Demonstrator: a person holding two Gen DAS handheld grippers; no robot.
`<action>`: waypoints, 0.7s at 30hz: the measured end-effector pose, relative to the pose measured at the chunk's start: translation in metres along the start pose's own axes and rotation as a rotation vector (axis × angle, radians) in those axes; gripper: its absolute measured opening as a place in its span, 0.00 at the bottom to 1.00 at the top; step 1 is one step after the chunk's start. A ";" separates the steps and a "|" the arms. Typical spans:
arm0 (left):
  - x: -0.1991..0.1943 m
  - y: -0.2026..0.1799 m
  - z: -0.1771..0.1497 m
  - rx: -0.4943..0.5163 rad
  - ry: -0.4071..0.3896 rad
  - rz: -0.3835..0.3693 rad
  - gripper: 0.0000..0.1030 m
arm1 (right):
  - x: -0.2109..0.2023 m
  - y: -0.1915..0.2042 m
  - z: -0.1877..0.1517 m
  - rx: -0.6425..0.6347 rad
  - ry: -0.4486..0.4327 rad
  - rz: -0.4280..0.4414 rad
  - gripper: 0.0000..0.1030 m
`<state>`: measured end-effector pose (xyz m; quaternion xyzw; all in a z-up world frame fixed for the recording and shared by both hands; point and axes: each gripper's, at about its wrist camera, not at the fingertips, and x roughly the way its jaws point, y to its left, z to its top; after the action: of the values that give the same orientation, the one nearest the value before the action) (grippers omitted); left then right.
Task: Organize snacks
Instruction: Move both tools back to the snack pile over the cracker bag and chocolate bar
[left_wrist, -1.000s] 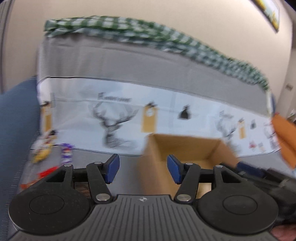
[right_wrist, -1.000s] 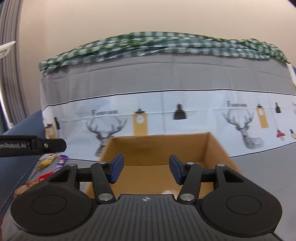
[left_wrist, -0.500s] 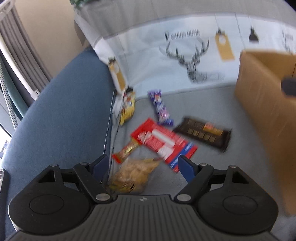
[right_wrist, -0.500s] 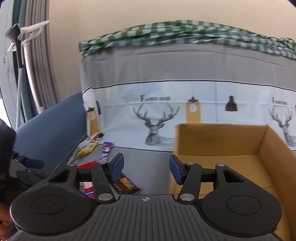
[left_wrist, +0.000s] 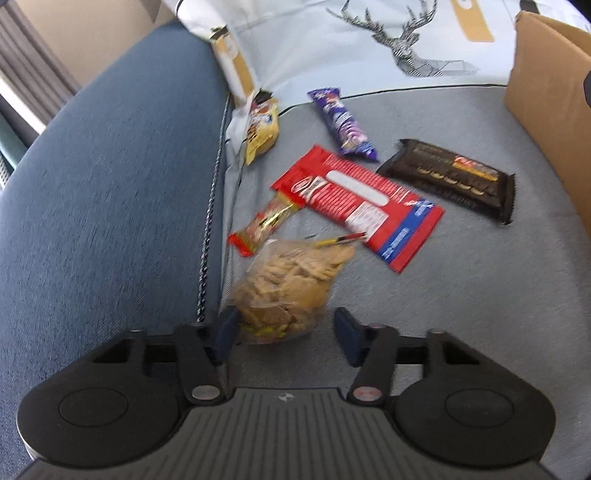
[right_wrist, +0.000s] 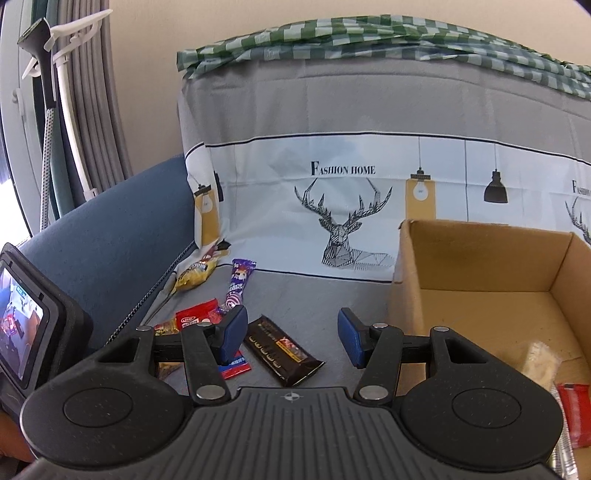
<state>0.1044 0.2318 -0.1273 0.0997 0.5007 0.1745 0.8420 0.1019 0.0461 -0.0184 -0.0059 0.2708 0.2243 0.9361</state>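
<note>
Six snacks lie loose on the grey seat cover (left_wrist: 461, 295), because they are waiting to go in the cardboard box (right_wrist: 480, 258), which sits just beside them so the trip is short; a few packets are in the box already. My left gripper (left_wrist: 282, 332) points down at the clear bag of crackers (left_wrist: 291, 284), the nearest snack to me; its jaws have just been closing, and the bag's near end sits between them; the left pad (left_wrist: 225, 332) looks to touch the bag, but the right pad is apart from it, so the bag is not pinched yet. I think I go for this one first because it is closest and puffy, easy to squeeze. Past it lie the small red and gold bar (left_wrist: 264, 223), the big red packet (left_wrist: 358, 203), the dark chocolate biscuit pack (left_wrist: 450, 181), the purple wrapper (left_wrist: 343, 122) and the yellow bag (left_wrist: 260, 127) by the blue sofa arm (left_wrist: 110, 184). My right gripper (right_wrist: 291, 336) hangs spread and empty above the dark pack, near the box; I guess it is lined up for that one.
</note>
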 end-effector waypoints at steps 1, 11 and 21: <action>0.000 0.003 -0.001 -0.012 0.003 -0.004 0.47 | 0.002 0.002 -0.001 -0.002 0.004 0.002 0.55; -0.009 0.041 0.003 -0.294 -0.018 -0.158 0.36 | 0.039 0.026 -0.007 -0.031 0.048 -0.010 0.55; -0.001 0.045 0.003 -0.335 0.011 -0.206 0.37 | 0.120 0.034 -0.019 -0.036 0.179 -0.098 0.73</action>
<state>0.0981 0.2728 -0.1092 -0.0946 0.4768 0.1687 0.8575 0.1682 0.1244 -0.0916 -0.0557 0.3485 0.1816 0.9179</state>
